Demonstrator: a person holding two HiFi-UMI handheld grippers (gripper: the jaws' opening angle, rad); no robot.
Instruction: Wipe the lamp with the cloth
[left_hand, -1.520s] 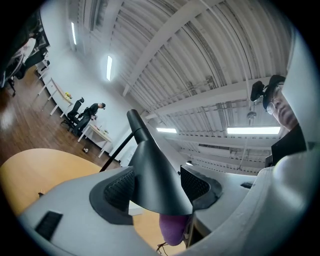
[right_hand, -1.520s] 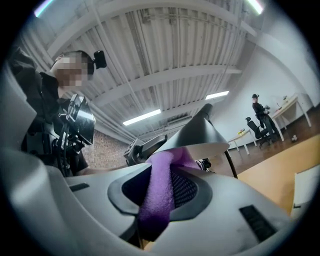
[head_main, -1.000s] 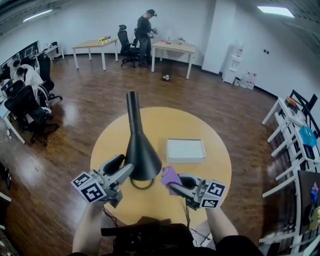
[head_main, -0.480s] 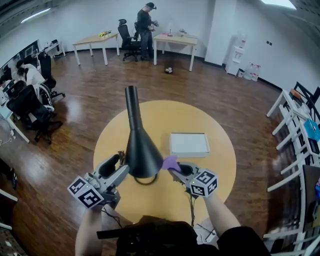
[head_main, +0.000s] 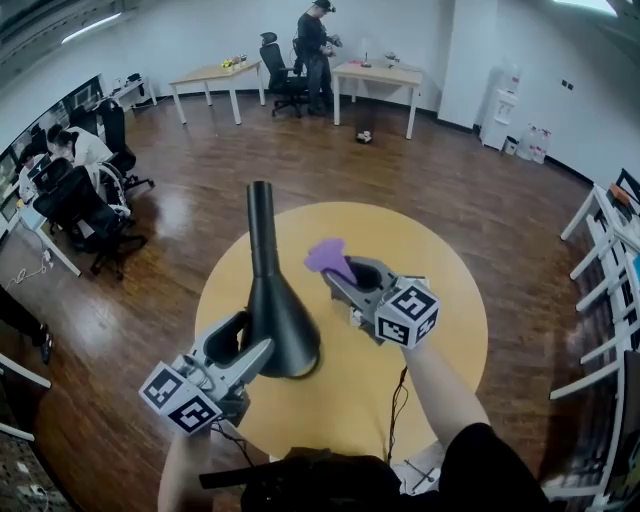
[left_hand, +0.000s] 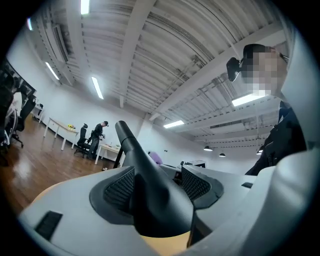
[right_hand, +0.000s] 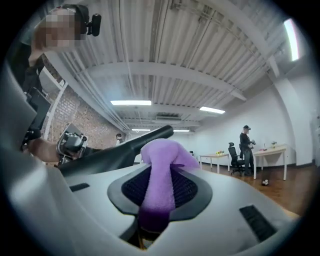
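A black lamp (head_main: 272, 305) with a cone-shaped base and a straight neck stands on the round yellow table (head_main: 445, 330). My left gripper (head_main: 252, 336) sits low at the cone's left front. Its jaws have just been opening a little wider, with the cone (left_hand: 150, 195) still filling the gap between them and both pads against it. My right gripper (head_main: 338, 276) hovers to the right of the neck, shut on a purple cloth (head_main: 327, 256). The cloth (right_hand: 162, 165) sticks up from between the pads, and the lamp's neck (right_hand: 120, 150) runs just left of it.
A thin dark cable (head_main: 395, 400) lies across the table's near side. The right gripper hides most of a white box on the table. Wooden floor surrounds the table. Office chairs (head_main: 85, 215) stand at the left, and a person (head_main: 318, 40) stands by the far desks.
My right gripper has lifted the cloth from beside the lamp's base, up and away, to beside the neck. The left gripper stays at the cone, shifted slightly.
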